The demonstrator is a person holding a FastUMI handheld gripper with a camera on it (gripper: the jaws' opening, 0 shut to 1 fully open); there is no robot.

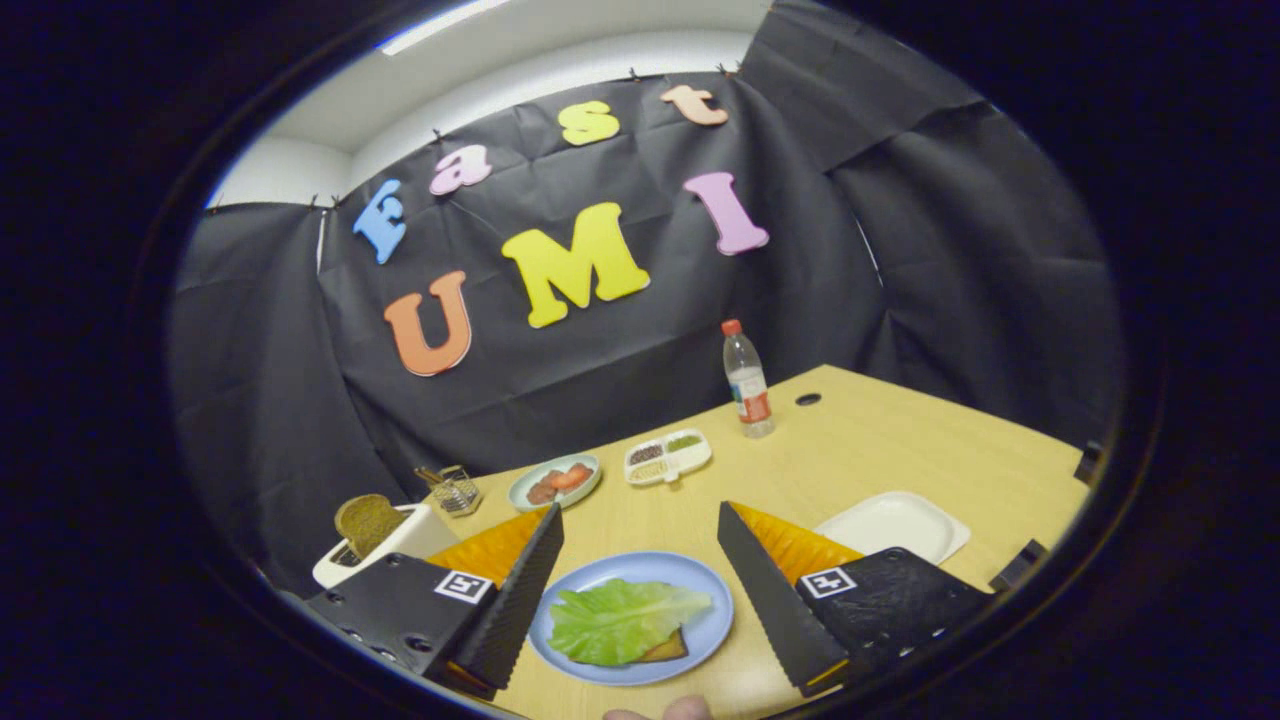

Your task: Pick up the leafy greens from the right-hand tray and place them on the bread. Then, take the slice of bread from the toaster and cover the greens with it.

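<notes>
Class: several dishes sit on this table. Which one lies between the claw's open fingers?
The blue plate holding leafy greens on bread lies between the open claw; the others sit farther off.

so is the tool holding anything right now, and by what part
Nothing is held. The tool is open, its fingers spread apart above the blue plate, where the leafy greens already lie on the bread.

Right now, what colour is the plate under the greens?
Light blue plate, clearest in the gripper view, between the open tool's fingers.
</notes>
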